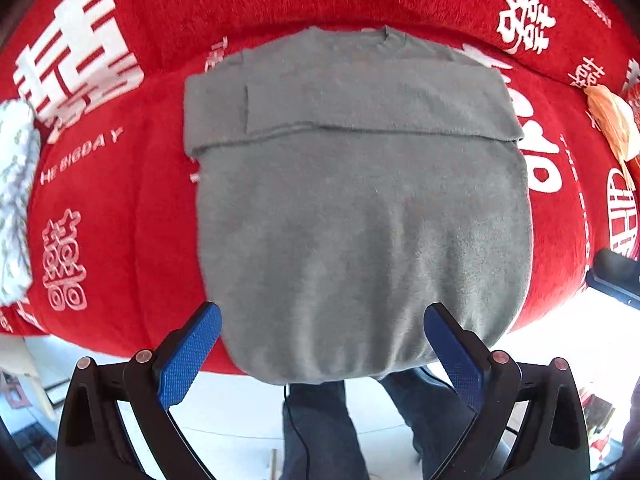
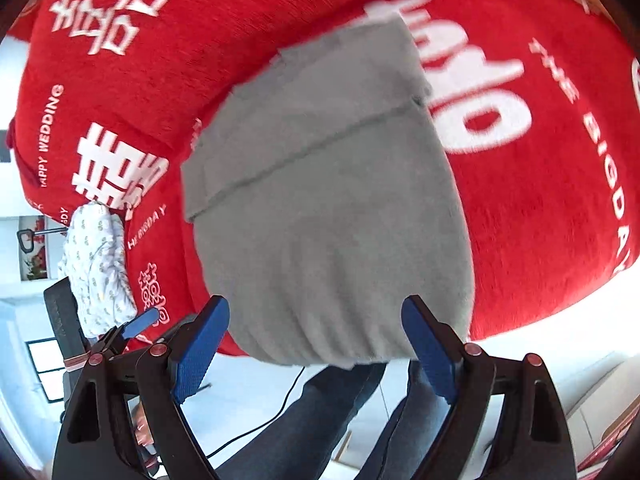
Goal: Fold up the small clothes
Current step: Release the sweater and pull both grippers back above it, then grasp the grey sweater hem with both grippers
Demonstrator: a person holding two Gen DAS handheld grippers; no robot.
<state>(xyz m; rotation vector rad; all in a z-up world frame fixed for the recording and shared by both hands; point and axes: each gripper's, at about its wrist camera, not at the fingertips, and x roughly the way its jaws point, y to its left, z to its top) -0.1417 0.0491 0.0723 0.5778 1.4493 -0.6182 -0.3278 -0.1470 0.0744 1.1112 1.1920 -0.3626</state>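
A small grey sweater point(image 1: 360, 208) lies flat on the red cloth point(image 1: 120, 208), both sleeves folded across its chest, its hem hanging over the near edge. My left gripper point(image 1: 322, 314) is open, its blue fingers point(image 1: 192, 354) spread on either side of the hem, holding nothing. In the right wrist view the same sweater point(image 2: 332, 208) lies slanted. My right gripper point(image 2: 316, 308) is open and empty, its fingers point(image 2: 430, 354) astride the hem.
A white patterned garment point(image 1: 16, 200) lies at the left edge of the cloth, also in the right wrist view point(image 2: 98, 268). An orange-beige item point(image 1: 612, 124) lies at the right. The other gripper point(image 1: 618, 276) shows at the right. The person's legs point(image 1: 320, 432) stand below.
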